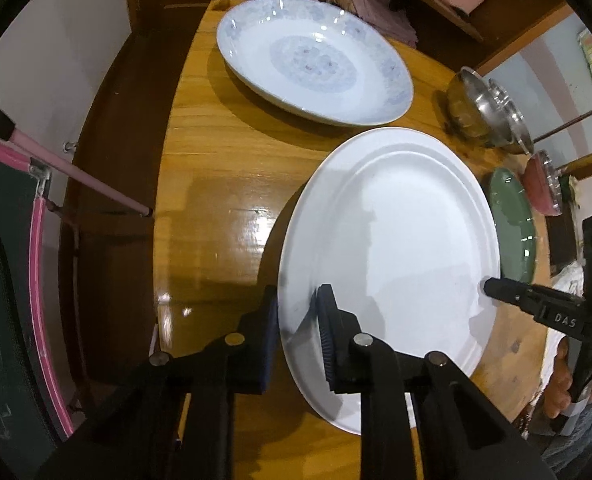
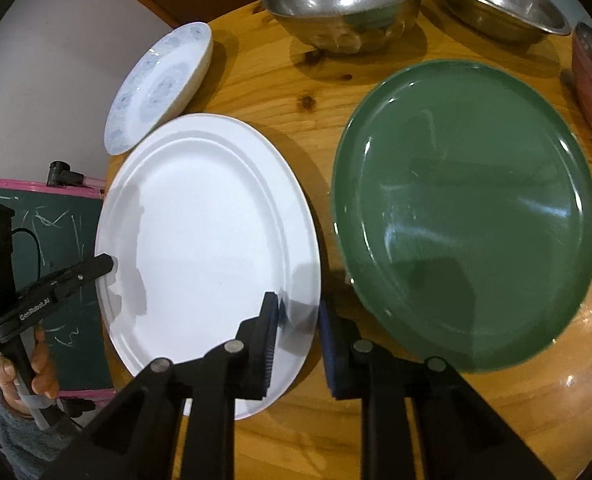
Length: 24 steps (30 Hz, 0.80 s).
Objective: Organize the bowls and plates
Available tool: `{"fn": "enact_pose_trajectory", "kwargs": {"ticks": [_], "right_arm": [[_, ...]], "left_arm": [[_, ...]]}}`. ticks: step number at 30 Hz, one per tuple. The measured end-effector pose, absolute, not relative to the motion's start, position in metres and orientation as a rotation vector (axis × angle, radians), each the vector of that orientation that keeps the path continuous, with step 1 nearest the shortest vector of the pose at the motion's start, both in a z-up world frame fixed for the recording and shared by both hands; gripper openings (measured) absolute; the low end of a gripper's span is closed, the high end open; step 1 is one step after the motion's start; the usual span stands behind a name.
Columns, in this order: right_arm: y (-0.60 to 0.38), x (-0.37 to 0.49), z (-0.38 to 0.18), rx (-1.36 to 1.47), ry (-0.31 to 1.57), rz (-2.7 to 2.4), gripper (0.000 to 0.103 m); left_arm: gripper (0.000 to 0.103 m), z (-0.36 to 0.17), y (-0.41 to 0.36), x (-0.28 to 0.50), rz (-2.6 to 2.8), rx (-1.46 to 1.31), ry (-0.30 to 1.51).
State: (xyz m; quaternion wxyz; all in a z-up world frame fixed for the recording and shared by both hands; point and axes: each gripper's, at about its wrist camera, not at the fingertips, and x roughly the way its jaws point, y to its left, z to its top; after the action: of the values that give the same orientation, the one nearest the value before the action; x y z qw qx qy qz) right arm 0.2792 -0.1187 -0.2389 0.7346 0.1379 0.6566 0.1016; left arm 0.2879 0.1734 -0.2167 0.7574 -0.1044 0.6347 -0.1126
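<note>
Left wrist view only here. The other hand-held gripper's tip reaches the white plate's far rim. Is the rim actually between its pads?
Observer: Yes, the right hand-held gripper straddles the white plate at its rim, pads closed on it.
Operator: How many steel bowls?
Observer: Two: a deep steel bowl and a wider steel bowl beside it.
Operator: Green plate touching the white one?
Observer: No, the green plate lies apart, bare table showing between.

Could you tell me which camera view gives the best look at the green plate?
The right wrist view: there the green plate fills much of the frame, whole and unobstructed on the wooden table. The left wrist view shows only a thin sliver of it at the edge, behind the white plate.
</note>
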Motion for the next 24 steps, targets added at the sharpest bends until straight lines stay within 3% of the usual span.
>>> {"fn": "enact_pose_trajectory", "kwargs": {"ticks": [12, 24], "right_arm": [[-0.131, 0.212, -0.164, 0.243, 1.37, 0.262, 0.02], [-0.141, 0.129, -0.207, 0.249, 1.487, 0.255, 0.02]], "left_arm": [[0.016, -0.14, 0.157, 0.193, -0.257, -0.291, 1.321], [0.016, -0.186, 0.15, 0.109, -0.218, -0.315, 1.402]]}}
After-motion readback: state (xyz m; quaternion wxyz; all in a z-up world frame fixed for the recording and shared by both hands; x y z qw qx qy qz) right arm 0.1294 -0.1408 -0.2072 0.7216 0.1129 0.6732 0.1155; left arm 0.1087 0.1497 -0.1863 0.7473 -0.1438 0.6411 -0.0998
